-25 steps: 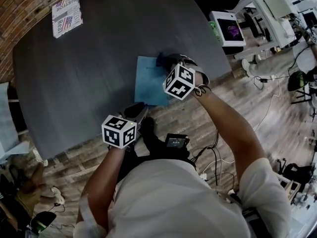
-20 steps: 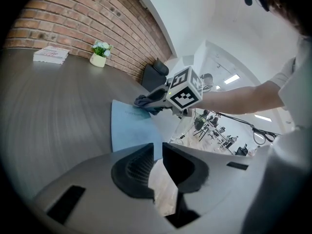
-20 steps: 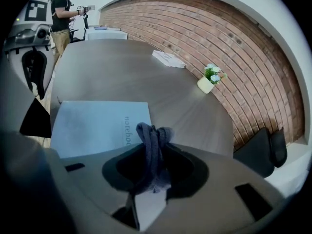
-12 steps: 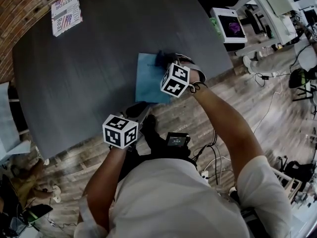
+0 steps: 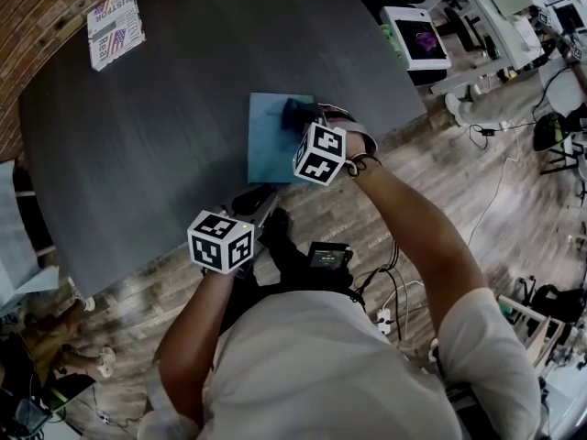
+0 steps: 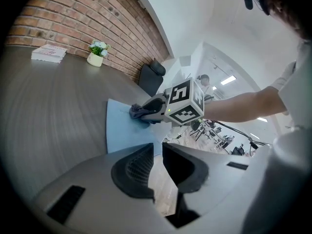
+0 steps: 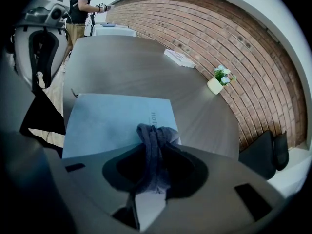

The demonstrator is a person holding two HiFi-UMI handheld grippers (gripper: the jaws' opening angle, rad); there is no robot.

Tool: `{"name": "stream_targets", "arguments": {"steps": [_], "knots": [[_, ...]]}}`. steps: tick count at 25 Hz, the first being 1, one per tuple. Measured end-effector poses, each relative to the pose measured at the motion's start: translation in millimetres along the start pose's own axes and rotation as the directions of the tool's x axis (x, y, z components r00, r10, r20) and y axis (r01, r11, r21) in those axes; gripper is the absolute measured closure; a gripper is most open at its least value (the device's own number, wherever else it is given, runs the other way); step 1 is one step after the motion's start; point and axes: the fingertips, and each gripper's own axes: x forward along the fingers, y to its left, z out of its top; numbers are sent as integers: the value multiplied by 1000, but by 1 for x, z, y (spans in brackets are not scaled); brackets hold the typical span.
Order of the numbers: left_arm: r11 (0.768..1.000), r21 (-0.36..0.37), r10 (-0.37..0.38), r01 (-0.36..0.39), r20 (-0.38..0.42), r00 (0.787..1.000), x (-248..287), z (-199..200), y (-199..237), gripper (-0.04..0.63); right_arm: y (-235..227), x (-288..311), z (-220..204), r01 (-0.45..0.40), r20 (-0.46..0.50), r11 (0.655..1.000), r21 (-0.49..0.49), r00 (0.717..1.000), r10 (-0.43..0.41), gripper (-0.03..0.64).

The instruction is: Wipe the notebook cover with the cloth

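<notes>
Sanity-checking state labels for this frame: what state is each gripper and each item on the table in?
right gripper: shut on the cloth.
cloth: bunched, resting on the notebook.
notebook: closed, flat on the table, near its edge.
left gripper: open, nothing between the jaws.
magazine: closed, flat, at the far corner.
plant pot: upright, by the brick wall.

Dim, even indoor light; heavy fisheye warp (dark vignette in gripper views); slight blur.
</notes>
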Motion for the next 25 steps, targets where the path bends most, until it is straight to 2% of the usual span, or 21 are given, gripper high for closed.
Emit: {"name": "stream_targets", "arguments": {"steps": [25], "knots": [[997,35,-68,68,-11,998,-14,-13,-26,540,84,-40,-7,-68,-9,997,23,998,69,495]]}}
